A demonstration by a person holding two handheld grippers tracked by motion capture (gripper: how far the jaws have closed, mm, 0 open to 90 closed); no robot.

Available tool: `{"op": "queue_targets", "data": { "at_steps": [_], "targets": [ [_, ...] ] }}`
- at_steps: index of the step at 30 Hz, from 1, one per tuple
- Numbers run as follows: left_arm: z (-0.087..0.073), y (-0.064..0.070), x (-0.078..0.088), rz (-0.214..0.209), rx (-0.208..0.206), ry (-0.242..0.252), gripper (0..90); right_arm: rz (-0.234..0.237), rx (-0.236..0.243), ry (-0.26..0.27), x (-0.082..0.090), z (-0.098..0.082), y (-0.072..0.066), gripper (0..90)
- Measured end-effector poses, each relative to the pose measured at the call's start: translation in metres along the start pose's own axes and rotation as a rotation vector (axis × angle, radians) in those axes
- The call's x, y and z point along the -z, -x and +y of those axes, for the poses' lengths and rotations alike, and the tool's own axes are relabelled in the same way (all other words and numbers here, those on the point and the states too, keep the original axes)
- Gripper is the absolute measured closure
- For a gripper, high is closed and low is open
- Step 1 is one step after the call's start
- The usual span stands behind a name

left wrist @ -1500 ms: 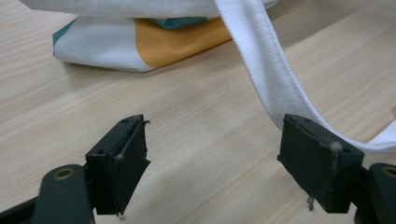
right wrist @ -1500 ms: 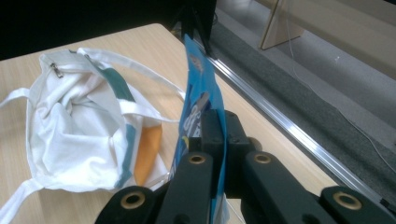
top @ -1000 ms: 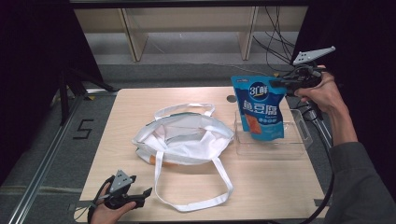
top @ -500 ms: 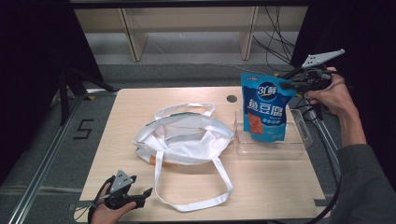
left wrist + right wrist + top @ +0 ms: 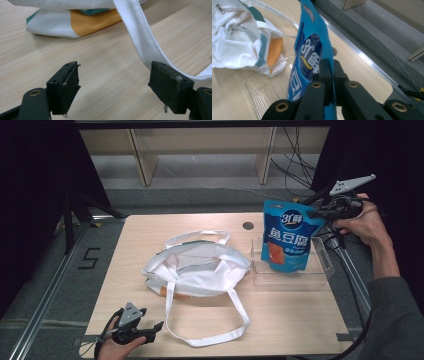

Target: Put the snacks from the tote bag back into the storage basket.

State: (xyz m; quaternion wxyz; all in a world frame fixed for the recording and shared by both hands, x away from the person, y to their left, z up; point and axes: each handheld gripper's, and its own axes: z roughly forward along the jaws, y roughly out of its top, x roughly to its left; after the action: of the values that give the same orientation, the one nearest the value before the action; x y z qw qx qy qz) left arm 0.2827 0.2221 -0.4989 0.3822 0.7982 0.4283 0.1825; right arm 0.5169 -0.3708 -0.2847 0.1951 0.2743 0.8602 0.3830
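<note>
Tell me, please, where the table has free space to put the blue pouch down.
Bare wood lies left of the white tote bag and along the near right edge, before the clear tray. The middle is crowded: bag, its looping strap, and tray under the blue pouch.

Light wood-grain tabletop, rectangular, with a round dark grommet hole near its far edge. Grey floor around it, a black "5" marking to the left beside a metal rail. Far side: pale wooden shelving legs, black cables at far right, dark surroundings on both sides.
</note>
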Motion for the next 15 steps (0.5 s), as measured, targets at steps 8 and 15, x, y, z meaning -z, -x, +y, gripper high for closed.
{"op": "queue_targets", "data": {
  "at_steps": [8, 15],
  "targets": [
    [0.0, 0.0, -0.0001, -0.005, -0.008, 0.008, 23.9, -0.044, 0.047, -0.046, 0.0045, -0.0004, 0.001, 89.1],
    [0.0002, 0.0001, 0.0005, -0.001, -0.008, 0.01, 24.1, -0.065, 0.087, -0.078, 0.0055, 0.0043, 0.0022, 88.6]
  ]
}}
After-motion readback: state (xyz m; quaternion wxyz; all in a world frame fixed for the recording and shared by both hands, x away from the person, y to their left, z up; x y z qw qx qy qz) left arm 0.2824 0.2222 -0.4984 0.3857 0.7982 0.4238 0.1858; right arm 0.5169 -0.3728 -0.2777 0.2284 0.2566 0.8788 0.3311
